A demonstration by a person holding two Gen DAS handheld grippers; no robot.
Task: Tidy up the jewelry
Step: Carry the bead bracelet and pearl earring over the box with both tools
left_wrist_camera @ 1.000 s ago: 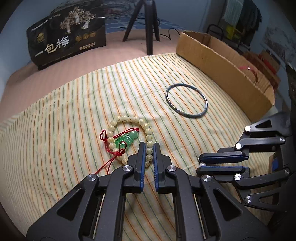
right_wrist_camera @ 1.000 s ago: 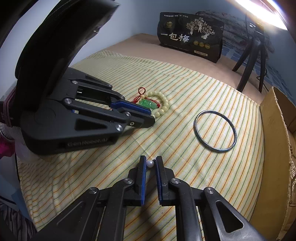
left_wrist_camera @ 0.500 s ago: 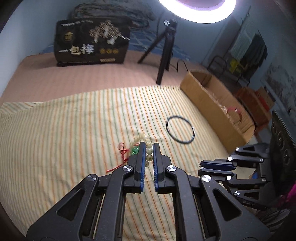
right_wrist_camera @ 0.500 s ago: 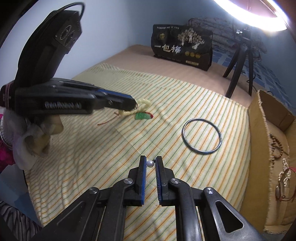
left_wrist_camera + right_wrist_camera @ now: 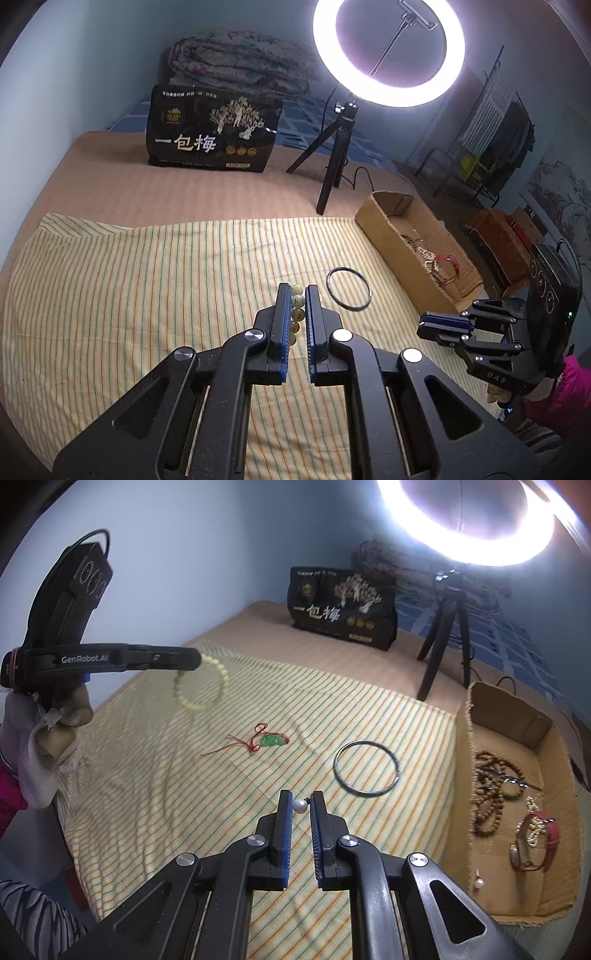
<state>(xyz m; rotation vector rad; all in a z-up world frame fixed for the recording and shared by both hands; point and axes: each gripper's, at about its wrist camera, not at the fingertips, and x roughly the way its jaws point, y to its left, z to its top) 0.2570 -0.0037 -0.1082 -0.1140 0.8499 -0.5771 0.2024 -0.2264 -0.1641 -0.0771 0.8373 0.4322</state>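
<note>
Your left gripper (image 5: 296, 291) has lifted the pale bead bracelet (image 5: 199, 685) clear of the striped cloth (image 5: 155, 775), jaws clamped on its beads; the green pendant (image 5: 272, 740) stays behind. Your right gripper (image 5: 302, 800), also raised, pinches a small pearl (image 5: 299, 805). Both pieces are now likely ready for the cardboard box (image 5: 524, 723); the metal bangle (image 5: 366, 768) remains.

Pale bead bracelet (image 5: 199, 686) — dangling, pinched
</note>
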